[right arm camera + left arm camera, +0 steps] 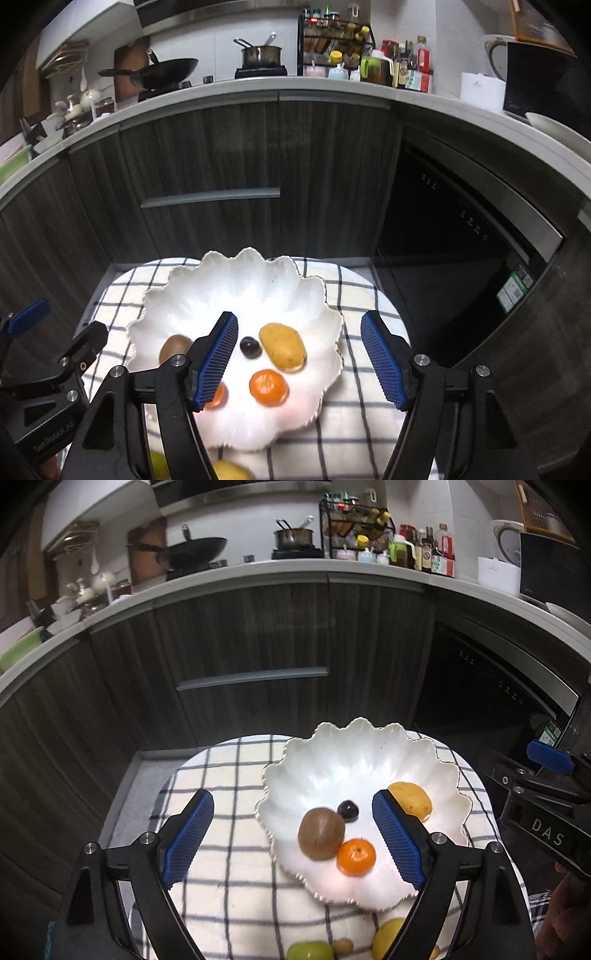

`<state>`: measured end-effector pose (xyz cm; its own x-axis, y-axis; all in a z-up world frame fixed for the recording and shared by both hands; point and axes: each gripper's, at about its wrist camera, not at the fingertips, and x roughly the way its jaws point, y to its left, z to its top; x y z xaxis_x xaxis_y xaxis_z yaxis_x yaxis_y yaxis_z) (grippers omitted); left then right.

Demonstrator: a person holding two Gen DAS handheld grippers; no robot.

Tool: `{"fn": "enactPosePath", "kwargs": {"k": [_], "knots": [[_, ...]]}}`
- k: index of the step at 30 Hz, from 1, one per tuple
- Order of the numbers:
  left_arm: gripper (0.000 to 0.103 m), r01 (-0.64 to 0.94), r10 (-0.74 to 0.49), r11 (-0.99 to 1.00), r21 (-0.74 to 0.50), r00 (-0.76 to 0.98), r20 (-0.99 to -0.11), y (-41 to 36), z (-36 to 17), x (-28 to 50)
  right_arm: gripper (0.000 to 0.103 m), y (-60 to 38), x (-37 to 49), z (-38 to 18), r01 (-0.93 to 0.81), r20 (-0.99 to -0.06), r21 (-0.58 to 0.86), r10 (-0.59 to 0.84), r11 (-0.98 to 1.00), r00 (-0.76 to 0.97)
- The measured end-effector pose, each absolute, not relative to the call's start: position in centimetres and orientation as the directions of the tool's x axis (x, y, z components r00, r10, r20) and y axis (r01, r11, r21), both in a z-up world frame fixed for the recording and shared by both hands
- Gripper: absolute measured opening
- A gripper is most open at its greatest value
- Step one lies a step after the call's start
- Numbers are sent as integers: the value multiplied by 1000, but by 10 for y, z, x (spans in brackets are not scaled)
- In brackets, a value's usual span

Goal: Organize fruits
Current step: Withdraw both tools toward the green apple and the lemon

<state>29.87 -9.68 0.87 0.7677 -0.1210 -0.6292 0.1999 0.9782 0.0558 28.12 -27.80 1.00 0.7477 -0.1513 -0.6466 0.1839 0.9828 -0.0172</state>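
**Both hands free over the plate, watch the stuff near the edge**

So right now your left hand-held gripper (291, 834) has its jaws spread wide with nothing between the pads, and your right hand-held gripper (299, 356) is apart too, also carrying nothing. Both hang above the white scalloped plate (369, 753), angled down at it.

On the plate you've got a kiwi (320, 833) leaning against a mandarin (356, 856), a dark cherry-like fruit (347, 810) just behind them, and a yellow mango-looking fruit (412, 800) off to the side. The right wrist view also shows a second mandarin (217, 397) half hidden behind your left finger. Not on the plate yet: a green fruit (309, 950), a lemon (388, 939) and a small tan fruit (343, 946), all sitting on the checked cloth (221, 775) close to the near edge of the surface.

What I'd worry about:
- Those leftovers are round and the cloth looks soft and a bit rumpled, so a sloppy nudge could roll one off the edge.
- The kiwi and mandarin are touching, so dropping another fruit in hard might knock them around or send the cherry skidding.
- Your two grippers are close side by side, so reaching for the same fruit means they clash.
- Catch the plate's wavy rim with a finger and the whole plate could shift on the cloth.
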Motion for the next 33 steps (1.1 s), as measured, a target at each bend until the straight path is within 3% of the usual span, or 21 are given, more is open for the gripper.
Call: {"fn": "enactPosePath", "kwargs": {"k": [18,33], "knots": [[90,141,-54,987,82,760,-648,-50,-49,219,70,-232,220,-49,121,-739,-3,-84,993,668],[90,104,-12,991,83,692,-722,-28,-106,210,70,-207,219,-123,74,-833,-40,-74,996,549]]}}
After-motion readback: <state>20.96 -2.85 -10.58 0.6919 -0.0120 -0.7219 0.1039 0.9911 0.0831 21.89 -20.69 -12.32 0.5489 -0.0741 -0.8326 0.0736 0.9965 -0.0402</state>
